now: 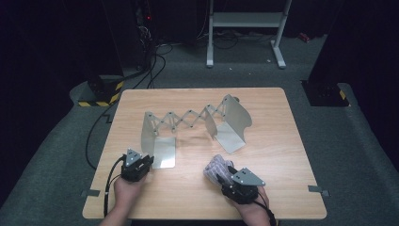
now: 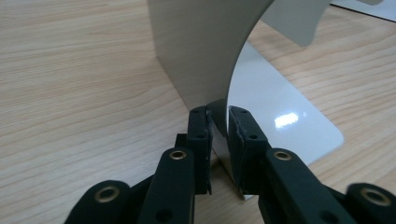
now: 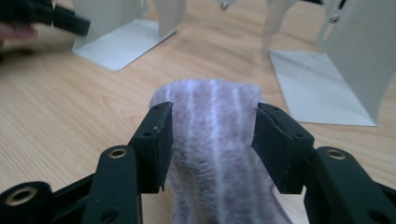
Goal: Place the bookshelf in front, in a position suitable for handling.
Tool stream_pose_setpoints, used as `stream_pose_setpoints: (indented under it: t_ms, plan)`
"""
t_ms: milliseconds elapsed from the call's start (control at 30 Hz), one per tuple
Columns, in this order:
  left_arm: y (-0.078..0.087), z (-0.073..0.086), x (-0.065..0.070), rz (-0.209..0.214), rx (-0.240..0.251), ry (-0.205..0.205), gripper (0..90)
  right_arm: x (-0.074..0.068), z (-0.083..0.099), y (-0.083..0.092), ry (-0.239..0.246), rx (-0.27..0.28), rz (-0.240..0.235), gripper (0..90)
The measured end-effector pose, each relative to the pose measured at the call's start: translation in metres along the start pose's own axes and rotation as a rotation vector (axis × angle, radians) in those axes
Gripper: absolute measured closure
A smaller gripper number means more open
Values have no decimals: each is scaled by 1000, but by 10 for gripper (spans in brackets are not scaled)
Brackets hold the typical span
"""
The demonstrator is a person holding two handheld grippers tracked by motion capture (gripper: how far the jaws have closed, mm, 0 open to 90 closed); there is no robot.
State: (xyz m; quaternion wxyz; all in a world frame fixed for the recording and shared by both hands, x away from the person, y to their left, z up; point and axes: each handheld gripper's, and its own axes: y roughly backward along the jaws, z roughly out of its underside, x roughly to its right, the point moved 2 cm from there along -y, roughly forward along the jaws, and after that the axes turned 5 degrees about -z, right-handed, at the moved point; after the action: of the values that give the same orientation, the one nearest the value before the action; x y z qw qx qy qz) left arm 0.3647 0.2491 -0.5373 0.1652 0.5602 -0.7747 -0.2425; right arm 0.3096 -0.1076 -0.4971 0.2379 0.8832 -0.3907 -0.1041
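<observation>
An expanding metal bookend (image 1: 193, 123) stands stretched across the table's middle, its scissor links open. A striped, fuzzy purple sock (image 3: 215, 149) lies bunched at near right.

The near end of the striped cloth (image 3: 212, 154) is cut off by the bottom edge below the jaws. The top of the bookend plate (image 2: 201, 46) beyond the jaws is cropped by the upper edge. To the upper left of the jaws, the other gripper (image 3: 44, 18) is rendered blurred and cropped.

Left hand-held gripper (image 1: 139, 162) nearly closed, pinching; right hand-held gripper (image 1: 225, 170) jaws spread apart.
</observation>
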Motion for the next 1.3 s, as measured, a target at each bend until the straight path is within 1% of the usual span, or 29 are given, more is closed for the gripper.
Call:
stream_pose_setpoints:
  t_ms: [33,67,100,133,233,267,300,333,367,400,433,500,533,567,600,667,733,767,800,867,900,933,967,1033,1133,1200,1267,1300]
  plan:
    - [-1,-2,8,12,-5,-6,765,-4,3,-6,25,-33,7,459]
    - [-1,-2,11,15,-6,-9,762,-4,5,-9,33,-46,17,454]
    - [-2,-3,17,27,-10,-13,758,-4,6,-11,37,-55,24,446]
    - [-2,-4,23,35,-10,-22,753,-3,8,-14,36,-75,35,439]
    - [-3,-8,40,74,-7,-47,739,3,14,-20,21,-112,53,431]
    - [-4,-9,46,86,0,-50,739,5,16,-22,20,-125,62,432]
    - [-5,-10,52,98,4,-65,731,6,18,-23,24,-137,76,437]
    - [-6,-10,57,109,7,-79,763,9,19,-24,29,-147,90,437]
    - [-8,-12,64,115,2,-107,759,11,21,-24,19,-153,96,437]
    - [-9,-13,70,119,8,-126,746,17,23,-24,-5,-159,107,437]
    - [-10,-14,73,124,10,-134,724,21,24,-23,-17,-162,117,437]
    - [-10,-16,78,142,20,-138,701,32,27,-19,-34,-168,159,439]
    - [-10,-16,78,142,20,-138,697,38,28,-17,-43,-167,174,439]
    - [-9,-16,81,144,27,-163,689,46,30,-13,-64,-167,194,440]
    - [-8,-15,81,146,25,-178,680,51,31,-11,-75,-168,210,440]
    - [-5,-13,80,150,28,-185,664,66,35,-3,-102,-171,260,442]
    - [-1,-10,75,153,25,-204,643,77,38,5,-123,-175,290,441]
    - [1,-9,72,148,24,-210,632,79,38,8,-130,-173,297,438]
    - [4,-8,66,138,24,-214,624,81,38,10,-131,-166,298,433]
    - [8,-7,56,124,30,-200,612,80,33,14,-131,-137,298,423]
    - [10,-7,48,112,34,-192,605,79,29,16,-125,-116,296,421]
    - [10,-7,48,112,34,-192,596,79,29,16,-125,-116,296,421]
    - [13,-6,39,99,36,-178,591,73,20,19,-106,-75,288,415]
    - [18,-3,25,82,42,-150,586,66,11,19,-94,-44,269,413]
    - [22,0,11,72,47,-106,564,53,-4,15,-72,5,236,423]
    - [24,-1,4,63,61,-79,564,43,-14,8,-47,26,208,443]
    - [23,-7,-1,55,79,-50,567,35,-20,1,-34,29,181,457]
    - [22,-9,-1,56,75,-44,568,29,-24,-5,-28,33,160,461]
